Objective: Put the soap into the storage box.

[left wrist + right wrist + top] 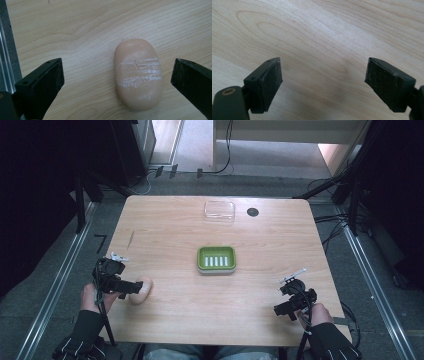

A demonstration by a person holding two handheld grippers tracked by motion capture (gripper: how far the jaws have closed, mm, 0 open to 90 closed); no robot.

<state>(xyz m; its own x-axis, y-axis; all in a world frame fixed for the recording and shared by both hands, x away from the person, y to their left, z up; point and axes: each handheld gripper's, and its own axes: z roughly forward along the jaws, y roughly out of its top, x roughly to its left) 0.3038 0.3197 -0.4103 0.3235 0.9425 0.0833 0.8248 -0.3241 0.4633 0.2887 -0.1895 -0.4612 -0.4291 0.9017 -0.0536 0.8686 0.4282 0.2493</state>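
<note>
Two grippers sit low over the wooden table [280,245], and the work belongs to the left gripper [134,287], which hovers at the near left corner with its jaws spread wide on either side of a peach-coloured soap bar [138,74]. The left gripper view shows the bar lying flat on the wood, nearer one jaw than the other, with bare table between it and both pads, so nothing is gripped yet. This looks like the approach just ahead of the pick-up. The likely destination is the green soap dish [216,259] near the middle of the table, well apart from the bar; a clear plastic lid [219,210] lies farther back. The next move calls for centring the bar between the jaws, lowering a touch, then closing across its narrow width with gentle pressure, since the rounded, smooth bar could squirt out. The right gripper [284,311] rests at the near right, jaws wide open over bare wood, holding nothing
</note>
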